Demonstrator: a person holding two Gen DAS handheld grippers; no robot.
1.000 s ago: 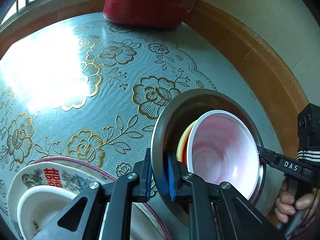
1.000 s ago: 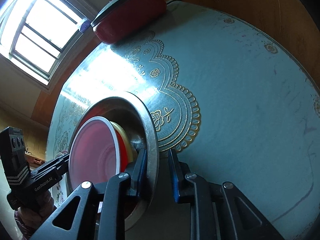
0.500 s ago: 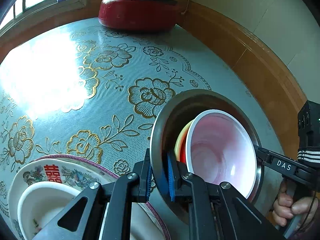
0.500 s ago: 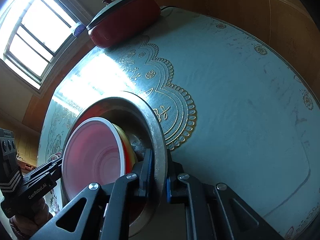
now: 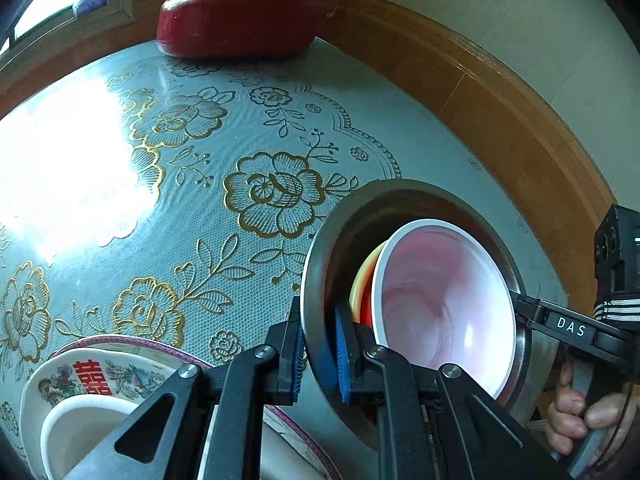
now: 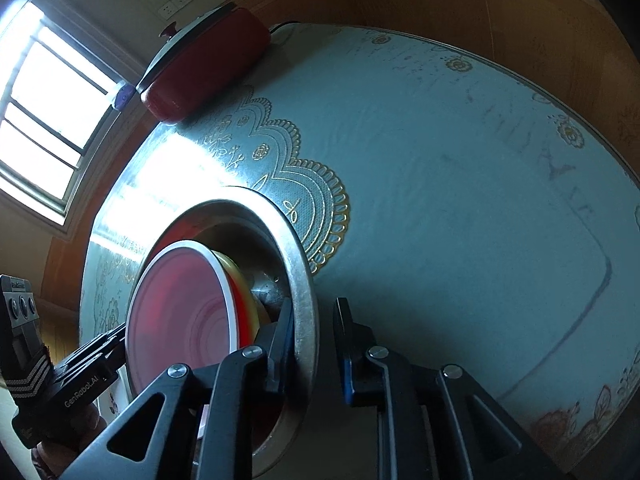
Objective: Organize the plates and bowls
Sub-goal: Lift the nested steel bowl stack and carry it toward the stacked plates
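A steel basin [image 5: 320, 240] [image 6: 302, 280] holds a white-rimmed pink bowl [image 5: 444, 304] [image 6: 180, 320] nested on yellow and red bowls [image 5: 360, 292]. My left gripper [image 5: 318, 352] is shut on the basin's near rim. My right gripper [image 6: 312, 344] straddles the opposite rim with its jaws parted; a gap shows between the outer pad and the rim. The right gripper also shows in the left wrist view [image 5: 520, 308]. A decorated plate [image 5: 100, 364] holding a white bowl [image 5: 80, 432] lies at the lower left.
A red lidded pot [image 5: 236, 20] [image 6: 208, 64] stands at the table's far edge by the window. The round table [image 5: 160, 180] has a blue cloth with gold flowers; wooden wall panelling runs behind it on the right.
My right gripper closed on the basin rim half a second ago and has now opened again. Both views have shifted, with the pot nearer in view.
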